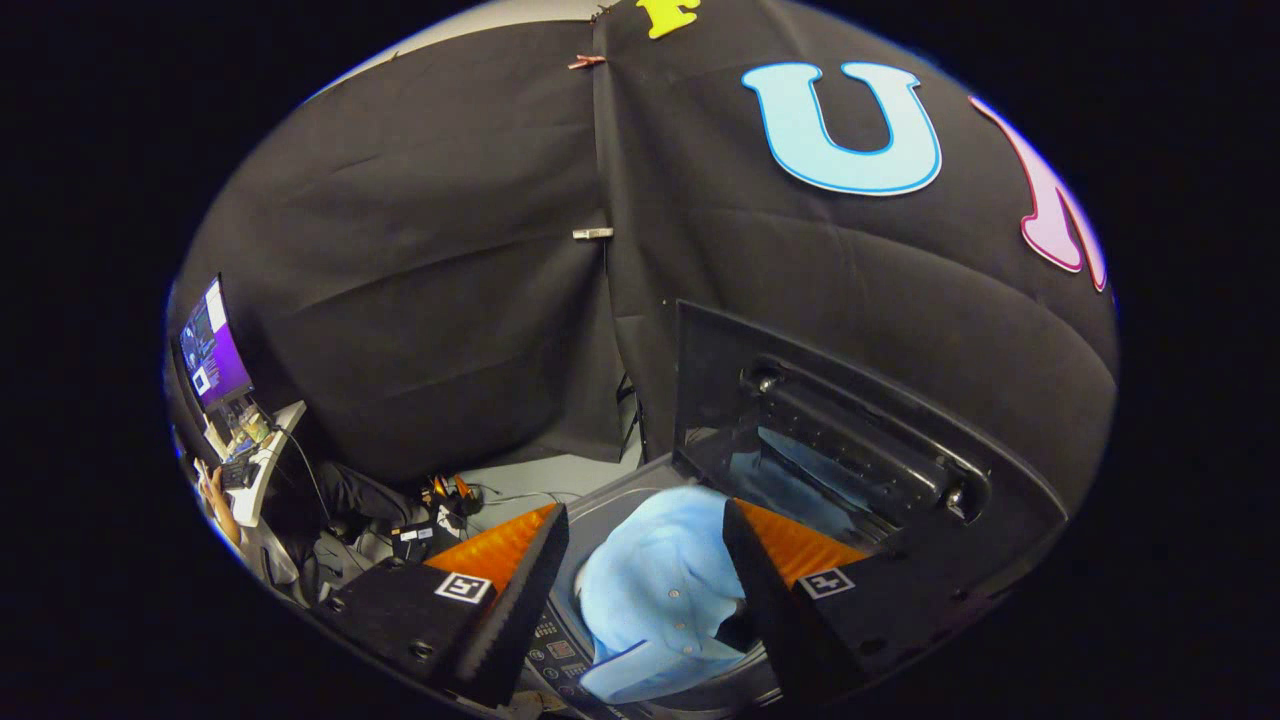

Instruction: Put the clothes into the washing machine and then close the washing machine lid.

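Blue shirt [655, 590] lay in the washing machine [600, 500] mouth between the released tool [645, 560] fingers; upright lid [850, 440] beyond the shirt probably needed closing next

The shirt [655, 590] lies in the mouth of the washer [600, 500], between the gripper's [645, 560] two fingers, whose jaws stand apart on either side of it; whether they touch it cannot be told. The lid [850, 430] stands raised behind and to the right of the shirt, against the cloth wall [420, 300]. The control panel [555, 645] sits on the washer's near edge, just left of the shirt. Well off to the left, a monitor [212, 345] stands on a desk [268, 460], with a person's hand [212, 492] at the desk. Cables [470, 495] lie on the floor [560, 475] between desk and washer.
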`<state>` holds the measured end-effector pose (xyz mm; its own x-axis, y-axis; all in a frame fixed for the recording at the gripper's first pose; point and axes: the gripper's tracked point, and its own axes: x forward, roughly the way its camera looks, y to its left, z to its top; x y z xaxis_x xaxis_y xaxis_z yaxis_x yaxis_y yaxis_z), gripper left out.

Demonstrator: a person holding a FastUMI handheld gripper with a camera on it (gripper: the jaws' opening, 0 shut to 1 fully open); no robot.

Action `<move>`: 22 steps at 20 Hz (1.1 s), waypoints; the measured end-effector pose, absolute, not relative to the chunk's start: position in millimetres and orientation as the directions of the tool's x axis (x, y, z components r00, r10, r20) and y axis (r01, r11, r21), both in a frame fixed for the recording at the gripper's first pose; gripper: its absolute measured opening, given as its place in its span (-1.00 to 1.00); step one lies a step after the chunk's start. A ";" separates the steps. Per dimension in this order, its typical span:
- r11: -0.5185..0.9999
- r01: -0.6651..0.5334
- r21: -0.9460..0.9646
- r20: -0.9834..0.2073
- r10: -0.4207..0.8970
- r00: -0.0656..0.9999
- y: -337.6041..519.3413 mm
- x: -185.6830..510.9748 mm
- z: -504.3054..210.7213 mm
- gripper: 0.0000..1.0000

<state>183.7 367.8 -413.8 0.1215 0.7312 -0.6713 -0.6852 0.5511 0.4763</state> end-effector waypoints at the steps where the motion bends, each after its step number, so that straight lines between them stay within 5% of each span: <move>1: 0.550 -0.686 0.477 -0.667 0.735 0.125 367.9 185.1 -411.4 0.90; 12: 0.657 -0.604 0.451 -0.524 0.743 0.416 352.0 262.1 -370.0 0.98; 22: 0.915 -0.260 0.308 -0.602 0.399 0.692 275.3 347.1 -403.1 0.98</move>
<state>347.1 275.3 -403.1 0.6916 0.3991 -0.6020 -0.2597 0.9151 0.3084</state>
